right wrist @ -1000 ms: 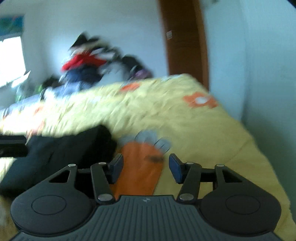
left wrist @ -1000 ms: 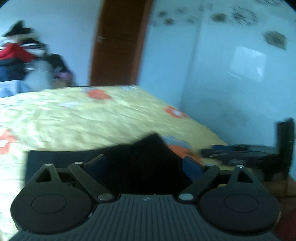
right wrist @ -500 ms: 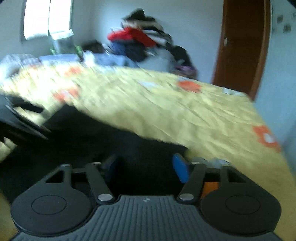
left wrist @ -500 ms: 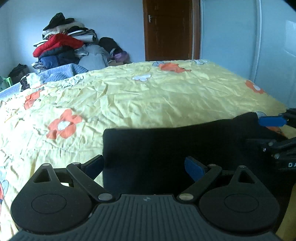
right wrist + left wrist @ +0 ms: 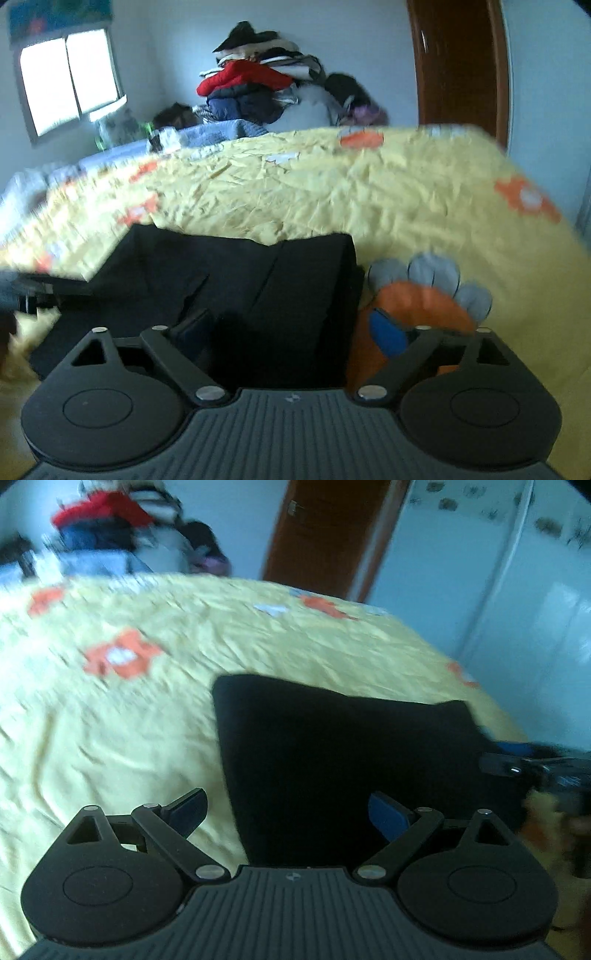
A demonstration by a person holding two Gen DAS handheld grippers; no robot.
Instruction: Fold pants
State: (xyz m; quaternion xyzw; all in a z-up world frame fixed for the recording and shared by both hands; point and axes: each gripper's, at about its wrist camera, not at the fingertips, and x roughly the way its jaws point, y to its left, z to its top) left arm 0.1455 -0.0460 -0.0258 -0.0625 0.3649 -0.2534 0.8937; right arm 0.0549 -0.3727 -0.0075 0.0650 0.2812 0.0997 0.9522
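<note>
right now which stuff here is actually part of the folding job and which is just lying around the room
Part of the job:
- black pants, lying flat on the bed
- left gripper, open
- right gripper, open

Just lying about:
- clothes pile by the far wall
- yellow flowered bedspread, only the work surface
- brown door

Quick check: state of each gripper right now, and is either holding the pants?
Left gripper: open, holding nothing; the black pants lie flat beneath it.
Right gripper: open, jaws just opened wider, pants edge below, not gripped.
</note>
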